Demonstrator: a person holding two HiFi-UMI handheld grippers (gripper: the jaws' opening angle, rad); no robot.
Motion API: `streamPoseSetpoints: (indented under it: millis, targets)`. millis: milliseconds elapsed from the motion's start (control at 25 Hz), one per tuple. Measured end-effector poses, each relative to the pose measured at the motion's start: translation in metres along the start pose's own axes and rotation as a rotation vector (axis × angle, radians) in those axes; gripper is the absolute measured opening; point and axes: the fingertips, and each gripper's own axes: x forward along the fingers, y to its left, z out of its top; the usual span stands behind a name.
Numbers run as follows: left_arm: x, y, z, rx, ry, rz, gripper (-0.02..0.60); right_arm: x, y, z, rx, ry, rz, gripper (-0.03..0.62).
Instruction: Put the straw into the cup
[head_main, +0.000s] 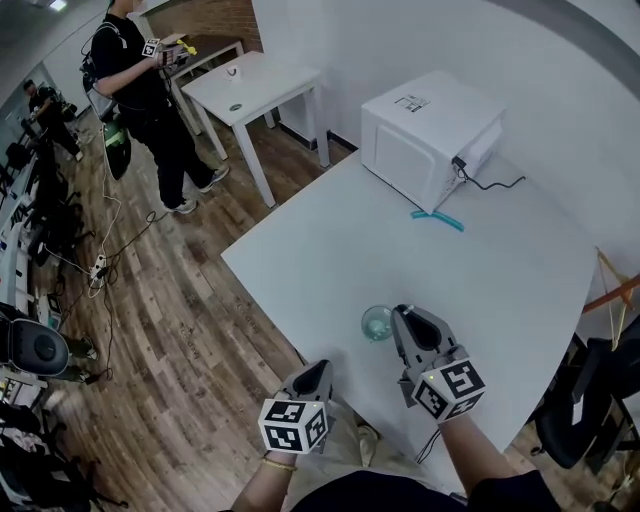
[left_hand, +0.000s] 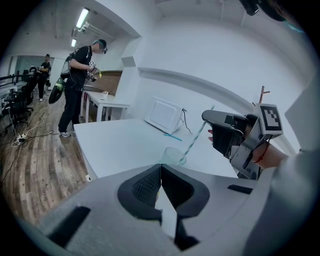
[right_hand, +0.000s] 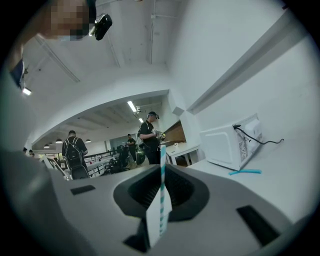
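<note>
The right gripper (head_main: 403, 313) has its jaws closed tight on the straw (left_hand: 196, 136), a thin one striped white and blue-green. In the right gripper view the straw stands up between the pads. From the left gripper view it slants down from those jaws to the cup (left_hand: 173, 156). Its lower end reaches the rim and seems to dip just inside, though the clear wall of the cup makes that hard to judge. In the head view the gripper's own body covers nearly all of the straw, so only the cup shows, close to the near edge of the white tabletop (head_main: 500, 300) and right at the jaw tips.

The left gripper (head_main: 322, 368) hangs off the tabletop's near edge, over the wooden floor (head_main: 190, 330). Its jaws are pressed together with nothing between them.

At the far side of the tabletop sits a white microwave (head_main: 425, 135), its cable trailing off to the right. A short blue-green strip (head_main: 437, 219) lies just in front of it; what it is I cannot make out.

Beyond, a person in dark clothes (head_main: 150, 90) stands beside a smaller white table (head_main: 260, 85), holding another marked gripper. The person's head is cut off by the top of the head view.
</note>
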Motion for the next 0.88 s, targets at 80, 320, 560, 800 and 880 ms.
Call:
streamPoseSetpoints:
  millis: [80,320,560,800,880]
  targets:
    - [0.006,0.003,0.003,0.000,0.004,-0.006,0.020,0.003,0.001,0.002,0.001,0.000,0.007,0.043]
    - [0.017,0.006,0.009,0.000,0.009,-0.021,0.020,0.006,0.005,0.012,0.007,-0.013,0.015,0.043]
    - [0.023,0.005,0.011,0.000,0.011,-0.029,0.020,0.009,-0.004,0.007,-0.007,-0.007,-0.007,0.043]
    - [0.027,0.009,0.013,-0.003,0.008,-0.026,0.020,0.016,-0.010,-0.010,-0.018,0.031,-0.018,0.043]
    - [0.029,0.010,0.012,-0.002,0.012,-0.026,0.020,0.018,-0.011,-0.019,-0.012,0.048,-0.022,0.043]
